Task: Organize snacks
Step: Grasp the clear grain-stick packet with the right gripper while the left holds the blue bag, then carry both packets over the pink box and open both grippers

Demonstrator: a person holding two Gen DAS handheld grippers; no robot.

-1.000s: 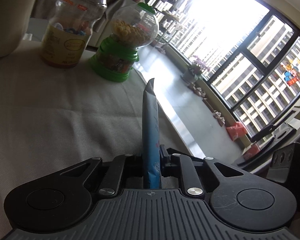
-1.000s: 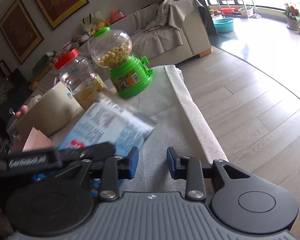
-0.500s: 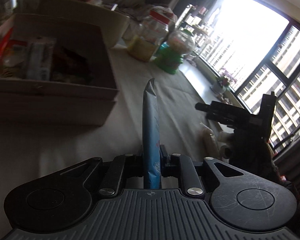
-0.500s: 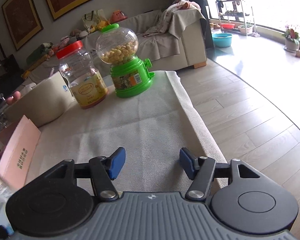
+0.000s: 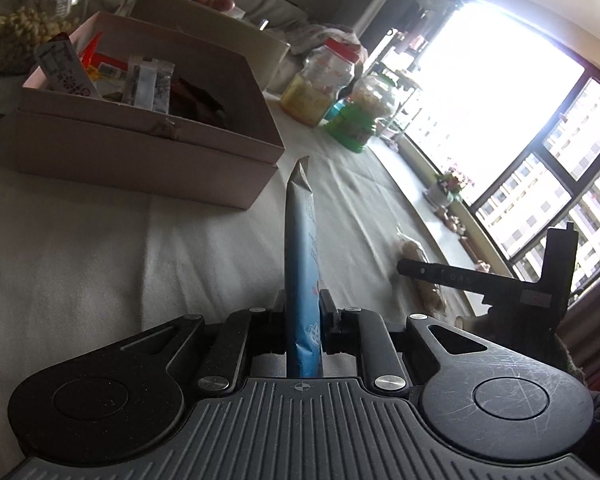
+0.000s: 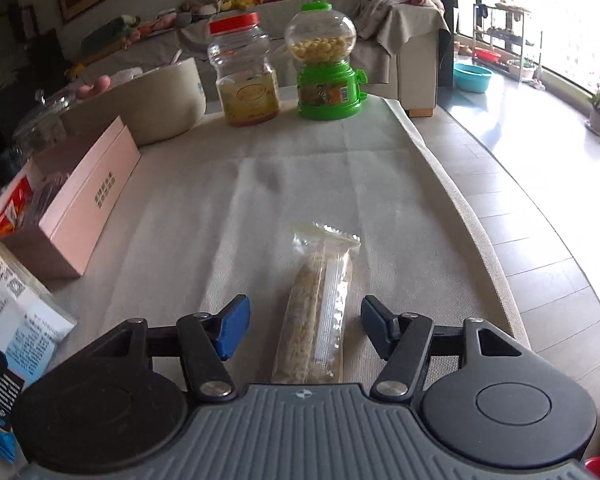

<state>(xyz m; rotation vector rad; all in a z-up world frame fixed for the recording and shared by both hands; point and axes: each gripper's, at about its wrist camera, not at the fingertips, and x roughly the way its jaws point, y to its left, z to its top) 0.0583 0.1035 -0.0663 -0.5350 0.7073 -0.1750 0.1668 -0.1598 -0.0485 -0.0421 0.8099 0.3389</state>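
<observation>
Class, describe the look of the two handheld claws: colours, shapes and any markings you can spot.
Both are black, with a ribbed grey base, two round discs and silver pivot screws. The right claw has blue finger pads. On the left claw the pads look dark. Each base carries a small crosshair mark.

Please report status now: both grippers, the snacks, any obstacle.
Left gripper shut on blue packet, pink box ahead. Right gripper open, just closing, straddling clear snack bag on cloth. Nothing blocking.

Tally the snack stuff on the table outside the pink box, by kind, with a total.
Loose snack packets: 2, the blue packet and the clear packet
Red-lidded jars: 1
Green candy dispensers: 1
Total: 4
</observation>
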